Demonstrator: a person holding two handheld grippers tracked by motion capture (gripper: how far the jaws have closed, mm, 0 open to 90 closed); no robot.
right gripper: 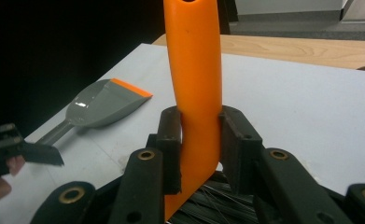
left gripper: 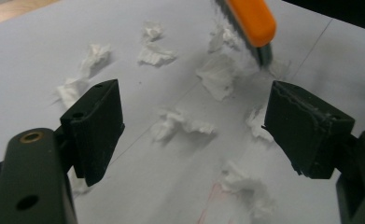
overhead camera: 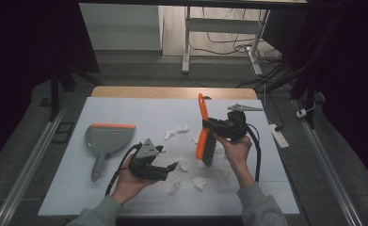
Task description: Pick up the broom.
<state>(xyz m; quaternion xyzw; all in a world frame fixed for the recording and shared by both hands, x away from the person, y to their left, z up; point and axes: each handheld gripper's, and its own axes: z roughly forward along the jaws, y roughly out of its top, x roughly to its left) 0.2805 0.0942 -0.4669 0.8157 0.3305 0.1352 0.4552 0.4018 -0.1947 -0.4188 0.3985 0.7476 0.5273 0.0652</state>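
An orange-handled brush [overhead camera: 203, 132] with dark bristles stands nearly upright over the white sheet, bristle end down among scraps of torn white paper [overhead camera: 177, 130]. My right gripper [overhead camera: 213, 127] is shut on the brush handle [right gripper: 194, 93], one black pad on each side. The brush tip [left gripper: 250, 21] reaches into the top of the left gripper view. My left gripper [overhead camera: 170, 168] hovers low over the sheet to the brush's left, jaws wide open with nothing between them, its fingers [left gripper: 94, 126] framing more paper scraps [left gripper: 182, 125].
A grey dustpan [overhead camera: 105, 140] with an orange lip lies on the sheet's left side, handle toward the person; it also appears as the dustpan [right gripper: 103, 108] at left. The white sheet [overhead camera: 125, 113] covers a wooden table [overhead camera: 172, 92]. Desk legs and cables lie beyond.
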